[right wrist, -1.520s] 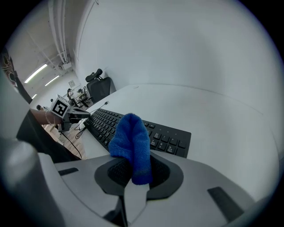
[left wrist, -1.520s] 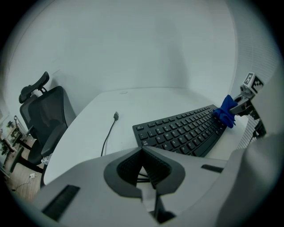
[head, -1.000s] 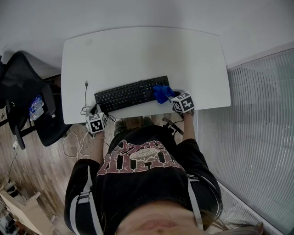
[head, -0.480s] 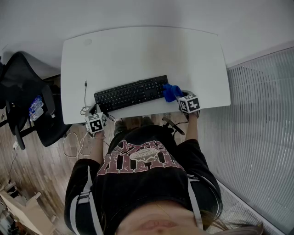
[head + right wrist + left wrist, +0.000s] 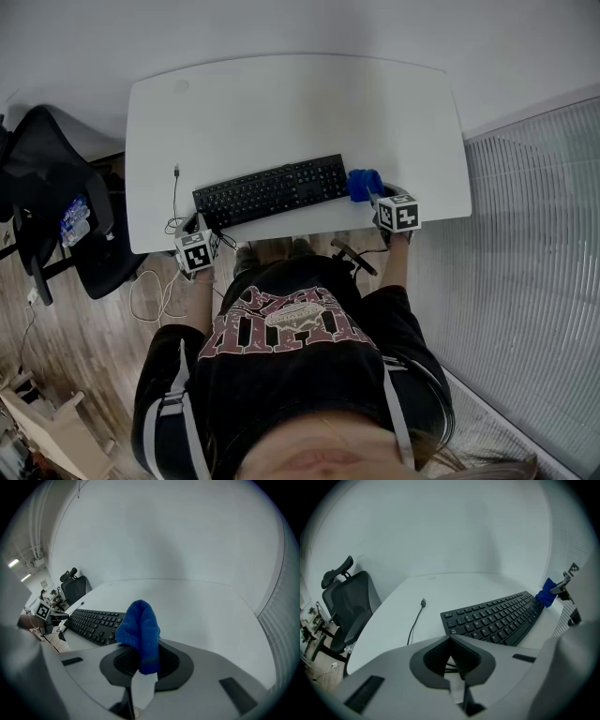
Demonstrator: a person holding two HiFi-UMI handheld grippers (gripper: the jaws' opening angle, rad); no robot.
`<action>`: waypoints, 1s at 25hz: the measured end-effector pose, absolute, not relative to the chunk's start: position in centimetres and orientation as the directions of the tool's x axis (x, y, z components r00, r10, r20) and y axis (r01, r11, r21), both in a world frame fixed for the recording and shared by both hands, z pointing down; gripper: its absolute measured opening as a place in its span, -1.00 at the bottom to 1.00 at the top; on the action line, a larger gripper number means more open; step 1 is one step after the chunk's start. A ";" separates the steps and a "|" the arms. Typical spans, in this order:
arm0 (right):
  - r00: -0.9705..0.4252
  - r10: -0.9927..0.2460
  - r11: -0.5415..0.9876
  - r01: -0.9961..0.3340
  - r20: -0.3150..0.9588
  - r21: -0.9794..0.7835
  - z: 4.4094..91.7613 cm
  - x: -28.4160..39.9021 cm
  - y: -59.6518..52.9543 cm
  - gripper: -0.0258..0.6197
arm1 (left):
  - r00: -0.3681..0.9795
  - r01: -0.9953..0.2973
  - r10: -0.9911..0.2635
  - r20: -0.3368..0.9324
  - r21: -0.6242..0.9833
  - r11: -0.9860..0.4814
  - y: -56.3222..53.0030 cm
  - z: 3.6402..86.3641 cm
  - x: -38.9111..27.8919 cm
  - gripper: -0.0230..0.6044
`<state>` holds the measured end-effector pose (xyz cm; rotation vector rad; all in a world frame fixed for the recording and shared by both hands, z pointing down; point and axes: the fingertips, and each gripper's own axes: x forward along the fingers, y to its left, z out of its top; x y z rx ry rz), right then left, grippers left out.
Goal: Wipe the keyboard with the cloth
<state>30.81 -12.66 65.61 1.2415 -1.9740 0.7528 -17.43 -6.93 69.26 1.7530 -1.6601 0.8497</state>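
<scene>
A black keyboard (image 5: 270, 190) lies slantwise on the white desk (image 5: 281, 103), also seen in the left gripper view (image 5: 494, 620) and the right gripper view (image 5: 93, 620). My right gripper (image 5: 373, 197) is shut on a blue cloth (image 5: 363, 184), held just off the keyboard's right end; the cloth (image 5: 139, 632) sticks up from the jaws. My left gripper (image 5: 202, 234) hovers at the desk's front edge near the keyboard's left end, jaws shut with nothing between them (image 5: 451, 656).
A loose black cable with a plug (image 5: 175, 192) runs over the desk left of the keyboard. A black office chair (image 5: 56, 211) stands left of the desk. Ribbed flooring (image 5: 534, 253) lies to the right. The person's torso fills the lower part of the head view.
My right gripper has slid the blue cloth rightward along the keyboard and off its right end. The left gripper has stayed put.
</scene>
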 end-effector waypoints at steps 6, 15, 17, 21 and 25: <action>-0.332 -0.537 0.407 -0.907 0.776 -0.107 65.0 29.6 -13.2 -0.72 | 0.016 -0.997 -0.633 0.774 -0.032 -0.064 -6.9 69.1 -17.2 -0.81; -0.422 -0.510 0.509 -0.851 0.749 -0.133 63.5 24.3 -13.6 -0.72 | 0.047 -0.996 -0.660 0.750 -0.015 -0.088 -7.3 67.5 -15.7 -0.81; -0.444 -0.496 0.533 -0.834 0.746 -0.141 63.4 22.7 -13.6 -0.72 | 0.065 -0.995 -0.665 0.744 0.000 -0.097 -7.5 67.3 -15.0 -0.81; -0.484 -0.468 0.581 -0.799 0.740 -0.155 63.4 19.9 -13.6 -0.72 | 0.111 -0.991 -0.674 0.730 0.035 -0.125 -8.1 66.8 -13.0 -0.81; -0.519 -0.442 0.622 -0.765 0.731 -0.166 63.1 17.3 -13.4 -0.72 | 0.156 -0.984 -0.676 0.721 0.053 -0.171 -8.5 66.2 -10.8 -0.81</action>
